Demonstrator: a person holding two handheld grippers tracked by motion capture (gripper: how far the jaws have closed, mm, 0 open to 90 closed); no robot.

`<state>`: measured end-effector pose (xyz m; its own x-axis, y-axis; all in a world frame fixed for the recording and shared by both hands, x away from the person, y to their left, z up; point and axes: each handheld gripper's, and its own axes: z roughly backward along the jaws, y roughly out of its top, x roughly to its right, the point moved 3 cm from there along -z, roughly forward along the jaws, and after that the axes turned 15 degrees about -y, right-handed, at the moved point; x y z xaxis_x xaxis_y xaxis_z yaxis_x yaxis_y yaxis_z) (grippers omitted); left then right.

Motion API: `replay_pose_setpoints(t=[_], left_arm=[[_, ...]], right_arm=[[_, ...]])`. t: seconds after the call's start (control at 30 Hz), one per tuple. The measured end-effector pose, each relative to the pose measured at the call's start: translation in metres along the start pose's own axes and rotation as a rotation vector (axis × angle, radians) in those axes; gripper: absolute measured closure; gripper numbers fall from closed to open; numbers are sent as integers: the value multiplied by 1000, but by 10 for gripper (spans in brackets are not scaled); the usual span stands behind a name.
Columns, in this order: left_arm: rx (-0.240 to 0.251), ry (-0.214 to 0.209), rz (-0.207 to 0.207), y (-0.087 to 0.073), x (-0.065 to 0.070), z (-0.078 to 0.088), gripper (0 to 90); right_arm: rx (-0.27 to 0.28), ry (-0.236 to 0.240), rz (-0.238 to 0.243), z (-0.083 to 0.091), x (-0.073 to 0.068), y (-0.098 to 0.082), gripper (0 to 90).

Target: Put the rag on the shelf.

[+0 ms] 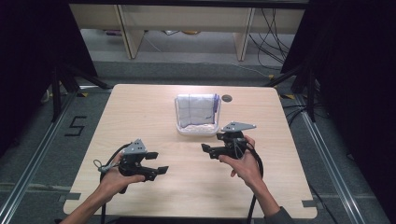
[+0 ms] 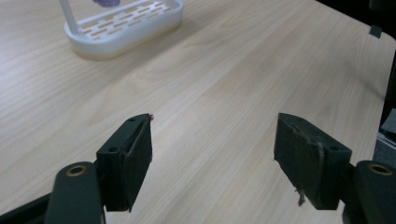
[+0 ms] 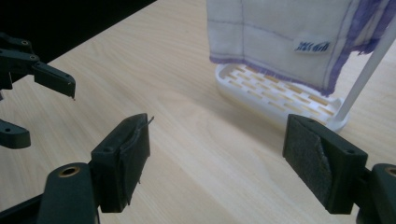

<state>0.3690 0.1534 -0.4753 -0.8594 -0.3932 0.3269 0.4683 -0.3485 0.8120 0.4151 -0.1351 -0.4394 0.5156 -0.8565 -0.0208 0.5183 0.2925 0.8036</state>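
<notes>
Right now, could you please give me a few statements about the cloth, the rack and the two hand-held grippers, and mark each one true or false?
1. The white cloth with purple edging hangs on the white rack. True.
2. The left hand-held gripper is shut on the cloth. False: its jaws stand open over bare wooden table, with nothing between them.
3. The right hand-held gripper is open and empty. True.
4. The rack lies tipped on its side. False: it stands upright on its slotted base.
5. The cloth lies flat on the table. False: it is draped over the rack.
</notes>
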Motion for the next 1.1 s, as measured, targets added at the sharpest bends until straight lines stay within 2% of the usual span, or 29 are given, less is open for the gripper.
replay_pose_setpoints(t=[0.1, 0.13, 0.27, 0.37, 0.4, 0.43, 0.53, 0.57, 0.63, 0.77, 0.8, 0.83, 0.93, 1.0, 1.1], left_arm=[[-6, 5, 3, -5, 2, 2, 274], [1, 0, -4, -7, 3, 2, 273], [4, 12, -5, -13, 6, 6, 271], [7, 1, 0, -17, 7, 6, 271], [-9, 4, -4, -23, 9, 6, 270], [-16, 2, -4, -26, 10, 5, 270], [-23, 6, -2, -31, 11, 3, 270], [-22, 6, 2, -33, 12, 2, 270], [-35, 6, 1, -37, 13, 0, 269], [-42, -12, 7, -43, 19, -1, 268], [-49, -10, -5, -45, 19, -1, 268], [-48, -13, 1, -46, 21, -1, 267], [-54, 7, -19, -51, 23, -3, 267], [-55, -18, -10, -53, 25, -5, 265], [-51, -16, -9, -56, 27, -6, 261]], right_arm=[[-10, 12, -8, 1, -4, -5, 243], [-3, 10, 11, 0, -5, -10, 242], [-21, 10, 11, 0, -9, -22, 242], [-36, 17, 6, 1, -13, -30, 244], [-47, 8, 24, 2, -14, -36, 245], [-48, 27, 15, 1, -17, -39, 244], [-59, 27, 17, 1, -18, -44, 244], [-65, 9, 26, 1, -18, -47, 244], [-73, 23, 24, -1, -21, -52, 244], [-96, 17, 35, 1, -26, -63, 243], [-89, 26, 37, 1, -27, -65, 243], [-100, 46, 40, 2, -29, -69, 243], [-104, 25, 53, 8, -33, -78, 236], [-103, 38, 52, 9, -35, -83, 231], [-119, 22, 62, 12, -36, -88, 227]])
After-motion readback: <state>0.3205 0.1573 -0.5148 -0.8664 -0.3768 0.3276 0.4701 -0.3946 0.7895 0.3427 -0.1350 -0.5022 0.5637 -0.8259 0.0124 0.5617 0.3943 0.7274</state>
